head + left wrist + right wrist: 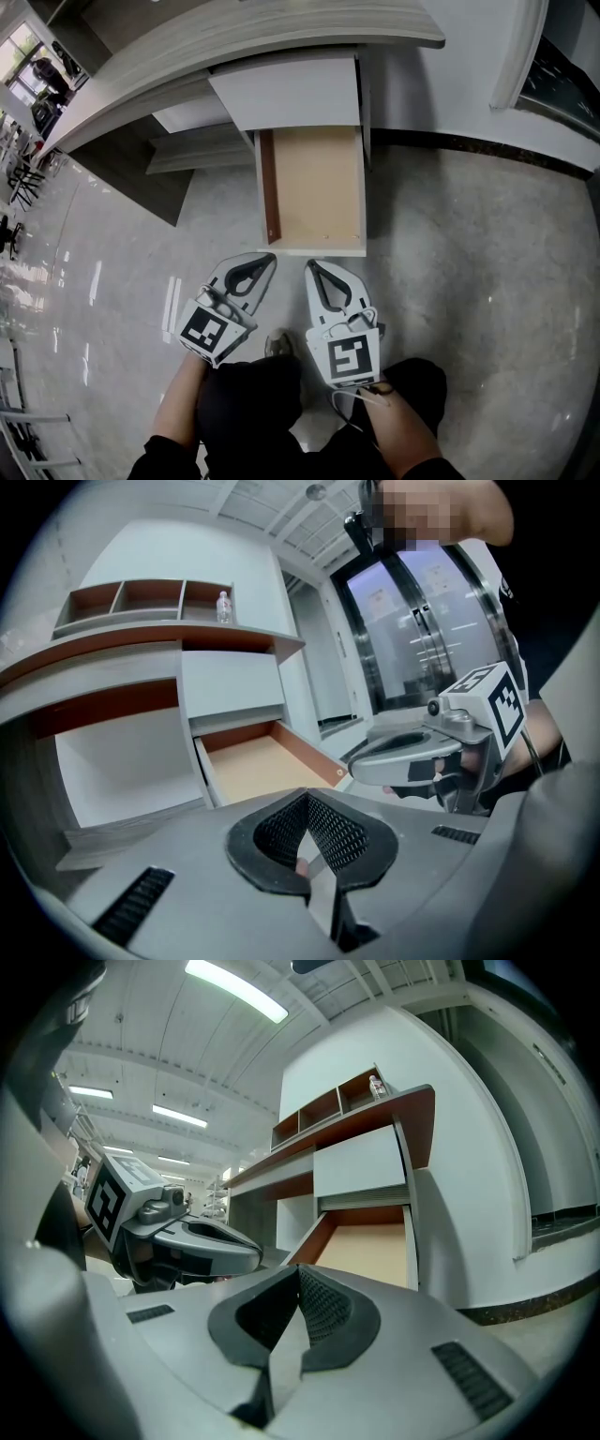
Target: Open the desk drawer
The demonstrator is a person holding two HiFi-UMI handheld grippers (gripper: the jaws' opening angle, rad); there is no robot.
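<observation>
The desk drawer (317,187) stands pulled out from under the white desk; its tan bottom is bare and its white front edge faces me. It also shows in the left gripper view as the drawer (258,761) and in the right gripper view as the drawer (370,1246). My left gripper (265,260) and right gripper (312,267) hang side by side just short of the drawer's front, touching nothing. Both are shut with nothing between the jaws. Each gripper appears in the other's view: the right gripper (361,766), the left gripper (253,1255).
The curved desk top (234,47) runs above the drawer, with a white panel and shelf (178,155) to its left. A small bottle (223,607) stands on the upper shelf. Glossy marble floor (487,272) spreads around; a white wall base (450,103) lies right of the drawer.
</observation>
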